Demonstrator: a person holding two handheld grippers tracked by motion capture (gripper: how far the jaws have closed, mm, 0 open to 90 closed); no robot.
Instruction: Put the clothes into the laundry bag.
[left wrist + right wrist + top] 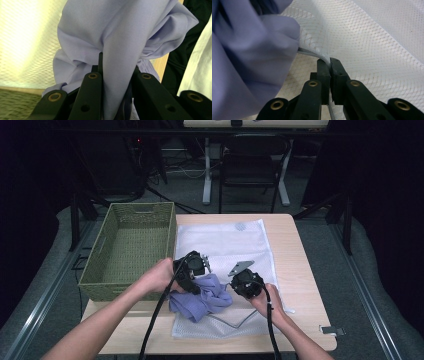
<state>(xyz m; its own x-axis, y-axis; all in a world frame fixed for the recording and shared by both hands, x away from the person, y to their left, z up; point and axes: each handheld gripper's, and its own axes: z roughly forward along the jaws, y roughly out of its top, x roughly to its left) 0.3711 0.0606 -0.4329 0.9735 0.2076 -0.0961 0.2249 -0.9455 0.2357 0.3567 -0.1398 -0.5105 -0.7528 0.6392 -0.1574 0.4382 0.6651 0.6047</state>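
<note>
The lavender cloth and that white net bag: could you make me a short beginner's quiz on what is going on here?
1. True or false: the left gripper is shut on the lavender cloth.
2. What does the right gripper pinch? A) the green basket B) the edge of the white mesh bag C) nothing
3. Fill in: the mesh bag lies flat on the wooden ____.

Key
1. True: a fold of cloth is squeezed between its jaws.
2. B: the jaws are closed on the bag's corded rim, beside the cloth.
3. table; the basket stands at its left side, apart from both grippers.
</note>
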